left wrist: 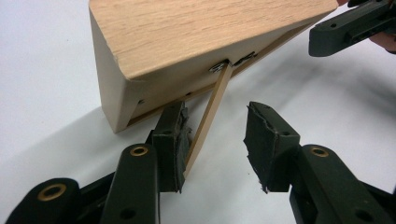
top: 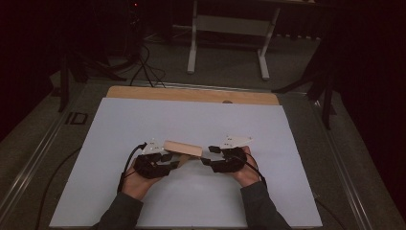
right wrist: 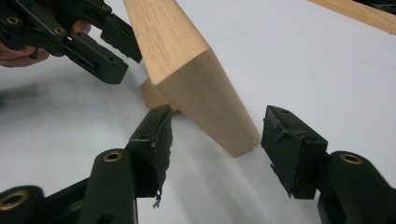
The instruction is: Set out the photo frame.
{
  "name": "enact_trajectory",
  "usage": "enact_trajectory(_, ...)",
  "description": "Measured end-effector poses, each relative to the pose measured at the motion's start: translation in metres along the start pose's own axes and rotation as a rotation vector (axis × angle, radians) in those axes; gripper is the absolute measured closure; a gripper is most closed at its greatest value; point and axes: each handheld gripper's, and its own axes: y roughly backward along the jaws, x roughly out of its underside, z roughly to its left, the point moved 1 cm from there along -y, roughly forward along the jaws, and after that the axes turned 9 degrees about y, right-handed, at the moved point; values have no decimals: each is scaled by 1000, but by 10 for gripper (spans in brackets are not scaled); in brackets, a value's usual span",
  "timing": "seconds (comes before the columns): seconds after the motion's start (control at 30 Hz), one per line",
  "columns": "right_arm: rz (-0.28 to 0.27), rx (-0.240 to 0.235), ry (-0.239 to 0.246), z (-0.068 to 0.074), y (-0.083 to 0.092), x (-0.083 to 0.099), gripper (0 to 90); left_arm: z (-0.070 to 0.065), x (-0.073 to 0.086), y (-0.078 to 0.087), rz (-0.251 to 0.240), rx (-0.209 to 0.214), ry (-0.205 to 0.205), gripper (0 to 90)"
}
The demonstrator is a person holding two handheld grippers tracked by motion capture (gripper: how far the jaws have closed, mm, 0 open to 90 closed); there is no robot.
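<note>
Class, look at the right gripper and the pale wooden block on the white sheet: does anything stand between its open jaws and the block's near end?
Nothing visible does. The right gripper has its jaws open, and the near end of the pale wooden block lies in the gap, with bare white sheet around it.

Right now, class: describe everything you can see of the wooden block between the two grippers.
The wooden block is pale, oak-like, with rounded edges, tilted above the white table sheet. A thin wooden strut, fixed under it by a screw, rests against one pad of the left gripper. The right gripper straddles its far end, jaws open.
</note>
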Motion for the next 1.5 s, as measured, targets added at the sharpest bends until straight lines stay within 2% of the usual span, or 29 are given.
enact_trajectory(0.3, -8, 5, -8, -4, 7, 1, 480, 1, -1, 4, -23, -7, 6, 612)
enact_trajectory(0.47, -14, 27, -11, -5, 8, 1, 529, -1, -2, 5, -33, -12, -4, 647)
enact_trajectory(0.8, 14, 143, -39, -7, 1, 0, 702, 0, -3, 8, -56, -44, -7, 707)
enact_trajectory(1.03, 6, 189, -45, -6, -4, -1, 837, 0, -3, 7, -62, -76, -14, 770)
enact_trajectory(1.37, -12, 191, -91, -9, -18, -1, 891, 2, -3, 6, -75, -95, -10, 880)
enact_trajectory(1.5, -21, 190, -106, -9, -21, -2, 893, 2, -4, 5, -73, -97, -7, 893)
